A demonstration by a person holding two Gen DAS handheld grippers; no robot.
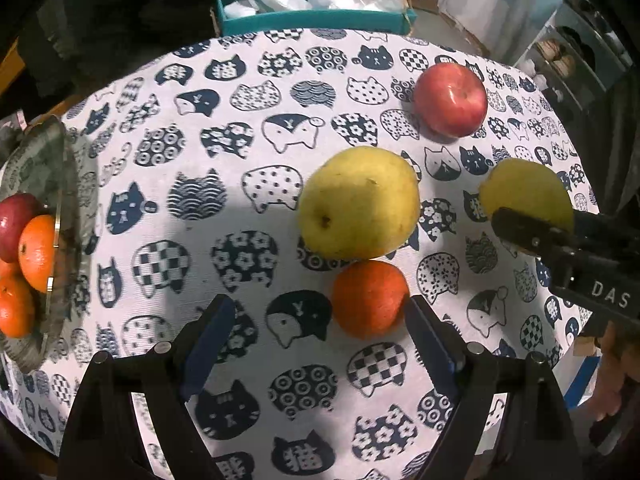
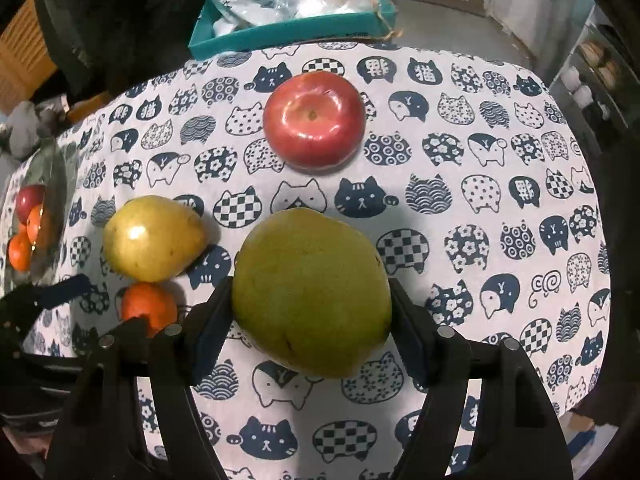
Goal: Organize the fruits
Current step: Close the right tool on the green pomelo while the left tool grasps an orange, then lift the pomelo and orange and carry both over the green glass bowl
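Right hand-held gripper (image 2: 310, 312): black frame, blue-padded jaws clamped on the flanks of a large yellow-green pear (image 2: 312, 296), pads pressing both sides; whether the fruit sits on the cloth or just above it cannot be told. Left hand-held gripper (image 1: 320, 332): jaws standing apart, nothing between the pads. Small round orange mandarin (image 1: 370, 299): on the cloth just ahead of the left fingertips, close beside the right-hand finger, touching neither pad. Second pear, yellow and rounded (image 1: 359, 202): directly beyond the mandarin, touching it. Glossy red apple (image 2: 315, 120): well ahead of the right hand-held gripper, standing alone, stem hollow up. Clear glass dish (image 1: 60, 184): far to the left of the left hand-held gripper, at the cloth's edge, containing a dark red apple (image 1: 14, 220) and several mandarins (image 1: 38, 252). Bench (image 1: 240, 160): covered in white fabric printed with navy cat heads. Teal cardboard box (image 2: 292, 30): beyond the far edge, filled with clear plastic bags.
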